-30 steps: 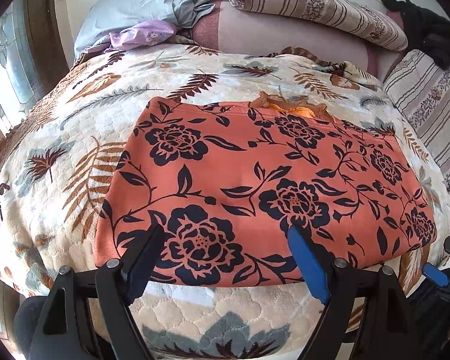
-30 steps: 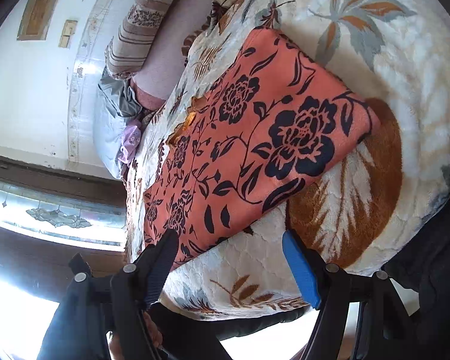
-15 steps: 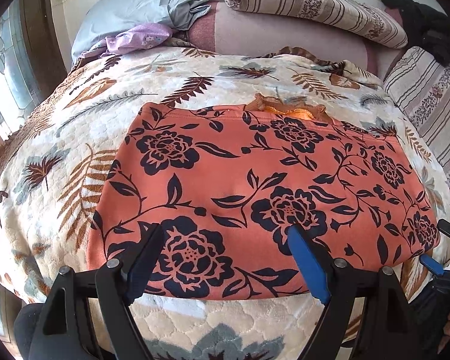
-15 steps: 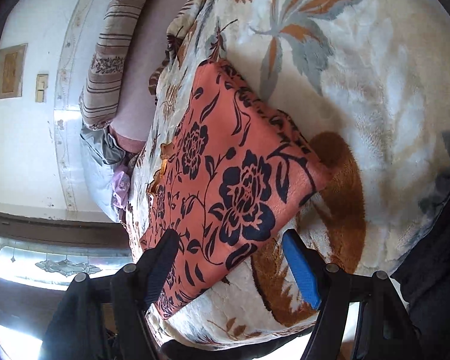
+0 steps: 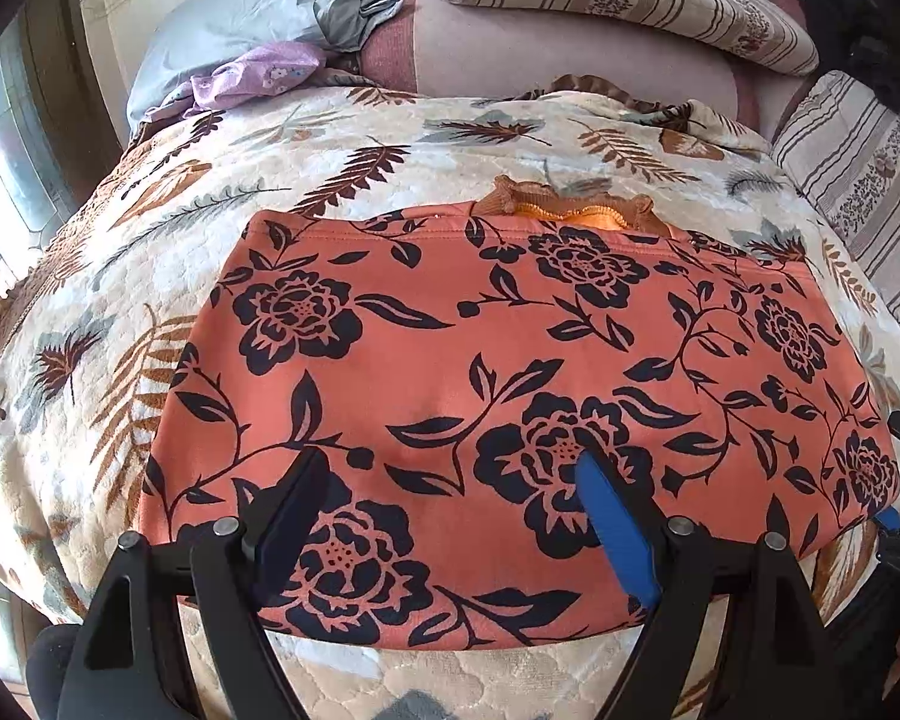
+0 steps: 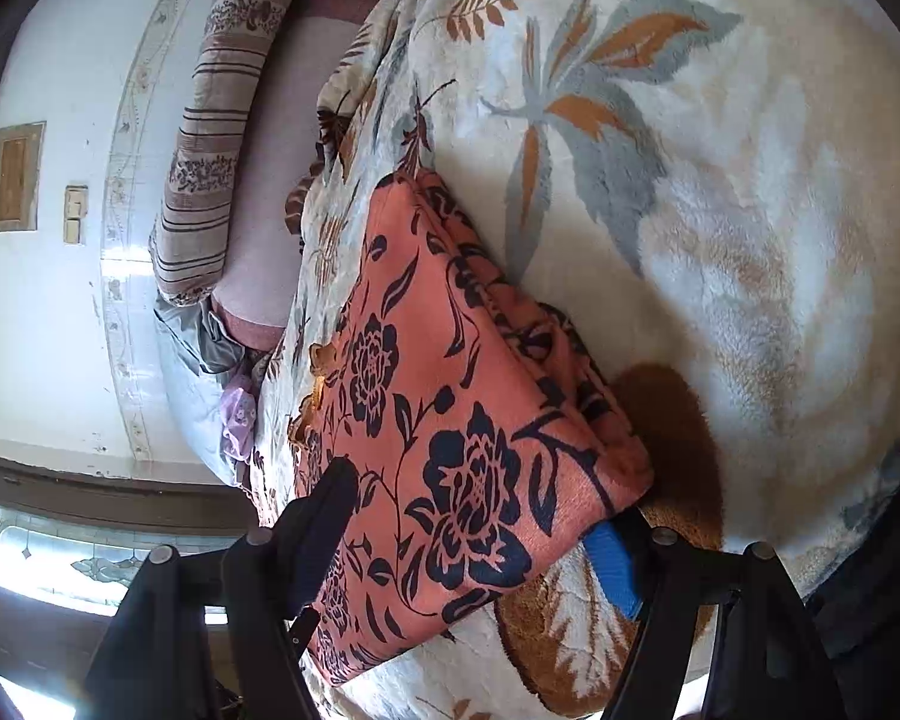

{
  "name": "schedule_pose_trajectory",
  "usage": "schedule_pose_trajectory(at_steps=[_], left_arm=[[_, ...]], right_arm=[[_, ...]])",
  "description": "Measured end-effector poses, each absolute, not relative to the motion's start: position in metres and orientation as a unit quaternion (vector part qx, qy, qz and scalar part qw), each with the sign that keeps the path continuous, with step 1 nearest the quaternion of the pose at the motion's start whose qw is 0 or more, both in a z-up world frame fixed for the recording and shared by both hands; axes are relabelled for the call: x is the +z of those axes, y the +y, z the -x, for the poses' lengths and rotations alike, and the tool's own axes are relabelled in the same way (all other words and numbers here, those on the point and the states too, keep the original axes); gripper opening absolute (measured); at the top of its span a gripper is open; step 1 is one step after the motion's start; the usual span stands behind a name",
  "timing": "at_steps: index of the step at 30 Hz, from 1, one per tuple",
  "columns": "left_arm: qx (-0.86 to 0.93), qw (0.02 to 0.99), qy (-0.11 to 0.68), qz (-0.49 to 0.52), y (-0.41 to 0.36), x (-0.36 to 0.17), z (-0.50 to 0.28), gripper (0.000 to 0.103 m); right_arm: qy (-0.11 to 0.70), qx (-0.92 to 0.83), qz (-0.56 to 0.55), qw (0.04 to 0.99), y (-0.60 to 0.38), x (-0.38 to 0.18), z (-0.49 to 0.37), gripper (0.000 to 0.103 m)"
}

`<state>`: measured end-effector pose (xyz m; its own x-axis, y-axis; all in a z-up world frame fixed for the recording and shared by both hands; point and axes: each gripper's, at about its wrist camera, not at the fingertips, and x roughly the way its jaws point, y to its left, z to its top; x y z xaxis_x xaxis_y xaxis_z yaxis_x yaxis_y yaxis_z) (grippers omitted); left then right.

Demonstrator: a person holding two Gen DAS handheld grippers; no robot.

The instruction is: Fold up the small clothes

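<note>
Both claws are apart: the left claw [image 5: 450, 474] over the orange cloth [image 5: 510, 372], while only the right claw [image 6: 474, 516] view shows that cloth's corner between its fingers at 6 o'clock.

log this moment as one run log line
stage: pre-grasp | garment: folded, flat on blanket | left gripper: open over near edge | right gripper: open, straddling corner

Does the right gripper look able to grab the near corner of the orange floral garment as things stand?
Probably yes. The right gripper is open and straddles the corner of the orange floral garment, one finger above the cloth, the blue one at its edge; nothing lies between.
</note>
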<state>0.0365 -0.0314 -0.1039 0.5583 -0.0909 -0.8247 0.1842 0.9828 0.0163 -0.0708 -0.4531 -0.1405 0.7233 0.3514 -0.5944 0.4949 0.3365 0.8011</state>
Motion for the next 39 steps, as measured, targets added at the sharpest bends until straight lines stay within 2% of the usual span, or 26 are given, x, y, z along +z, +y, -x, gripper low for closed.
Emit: schedule_pose_trajectory(at_steps=[4,8,11,15,19,33,34,36,39], left_arm=[[-0.080,0.883,0.459,-0.059,-0.042,-0.108,-0.041,0.085],[-0.074,0.873,0.472,-0.097,-0.056,-0.135,-0.052,0.087],[-0.074,0.873,0.474,-0.093,-0.057,-0.126,-0.053,0.086],[-0.085,0.893,0.436,-0.069,-0.053,-0.105,-0.046,0.086],[-0.076,0.867,0.485,-0.086,-0.060,-0.137,-0.062,0.087],[-0.091,0.872,0.475,-0.075,-0.056,-0.135,-0.061,0.087],[-0.091,0.872,0.476,-0.073,-0.056,-0.135,-0.061,0.087],[-0.091,0.871,0.477,-0.070,-0.055,-0.134,-0.062,0.087],[-0.092,0.872,0.475,-0.071,-0.055,-0.132,-0.060,0.087]], right_arm=[[0.371,-0.051,-0.555,0.742,-0.450,-0.139,0.067,0.074],[0.375,-0.051,-0.546,0.747,-0.449,-0.138,0.064,0.074],[0.378,-0.050,-0.543,0.748,-0.449,-0.138,0.064,0.074],[0.378,-0.052,-0.526,0.761,-0.446,-0.130,0.062,0.074],[0.396,-0.061,-0.506,0.764,-0.442,-0.133,0.054,0.074],[0.414,-0.079,-0.477,0.771,-0.438,-0.134,0.045,0.073],[0.415,-0.080,-0.474,0.772,-0.437,-0.134,0.045,0.071],[0.418,-0.086,-0.471,0.772,-0.437,-0.136,0.045,0.060],[0.420,-0.088,-0.474,0.769,-0.441,-0.138,0.048,0.050]])
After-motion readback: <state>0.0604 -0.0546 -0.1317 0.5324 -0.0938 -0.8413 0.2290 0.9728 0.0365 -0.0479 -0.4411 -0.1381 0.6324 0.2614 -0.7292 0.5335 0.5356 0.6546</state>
